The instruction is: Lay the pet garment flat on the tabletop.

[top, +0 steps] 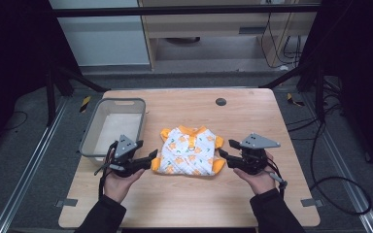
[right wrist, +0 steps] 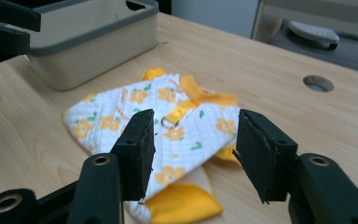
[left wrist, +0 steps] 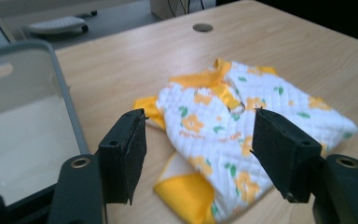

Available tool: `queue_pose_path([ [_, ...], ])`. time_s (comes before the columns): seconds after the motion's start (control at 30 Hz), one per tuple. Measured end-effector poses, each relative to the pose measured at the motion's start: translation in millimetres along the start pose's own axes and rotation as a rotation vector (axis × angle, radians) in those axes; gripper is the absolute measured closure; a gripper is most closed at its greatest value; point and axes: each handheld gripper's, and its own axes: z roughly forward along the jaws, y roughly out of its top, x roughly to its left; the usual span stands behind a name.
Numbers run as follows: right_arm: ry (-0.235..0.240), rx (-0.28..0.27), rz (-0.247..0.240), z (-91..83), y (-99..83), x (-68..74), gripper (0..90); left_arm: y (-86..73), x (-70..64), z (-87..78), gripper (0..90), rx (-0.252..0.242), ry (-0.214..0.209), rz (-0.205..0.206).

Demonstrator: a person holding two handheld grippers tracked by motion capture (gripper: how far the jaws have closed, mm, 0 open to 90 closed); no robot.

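A small white quilted garment (top: 189, 151) with orange flowers and yellow trim lies flat in the middle of the wooden table (top: 252, 111). It has a yellow strap with a metal ring (right wrist: 168, 121) on its back. My left gripper (top: 151, 158) is open just left of the garment's lower left corner (left wrist: 186, 191). My right gripper (top: 226, 151) is open just right of the garment's lower right corner (right wrist: 182, 205). Neither touches the garment (left wrist: 242, 116), and nothing is between the jaws of either.
A grey-rimmed empty bin (top: 110, 127) stands on the left part of the table, close behind my left gripper; its rim (left wrist: 65, 88) is near. A round cable hole (top: 220, 101) sits at the table's far side. Cables lie on the floor at the right.
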Motion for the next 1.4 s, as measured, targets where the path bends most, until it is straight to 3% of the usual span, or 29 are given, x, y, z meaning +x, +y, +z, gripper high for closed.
queue_pose_path([
  [0.23,0.007,0.026,0.023,-3.3,-22.0,-1.4,43.7,-23.3,2.5,-0.8,35.0,0.029,-0.019,-0.026],
  [0.3,0.008,0.059,0.024,0.3,-34.0,-0.9,41.1,-33.2,1.9,2.5,35.2,0.048,-0.024,-0.025],
  [0.67,0.028,0.136,0.014,20.3,-58.8,9.2,37.8,-49.3,-0.1,16.5,35.5,0.125,-0.04,-0.004],
  [0.97,0.045,0.172,0.001,32.7,-68.1,13.5,38.0,-55.0,-2.6,26.0,39.0,0.168,-0.053,0.021],
  [1.03,0.053,0.177,0.0,36.0,-70.3,14.4,43.0,-56.1,-3.2,29.5,41.5,0.182,-0.064,0.03],
  [1.4,0.096,0.219,-0.053,53.0,-71.4,24.6,49.8,-59.4,-8.3,39.9,51.1,0.23,-0.103,0.055],
])
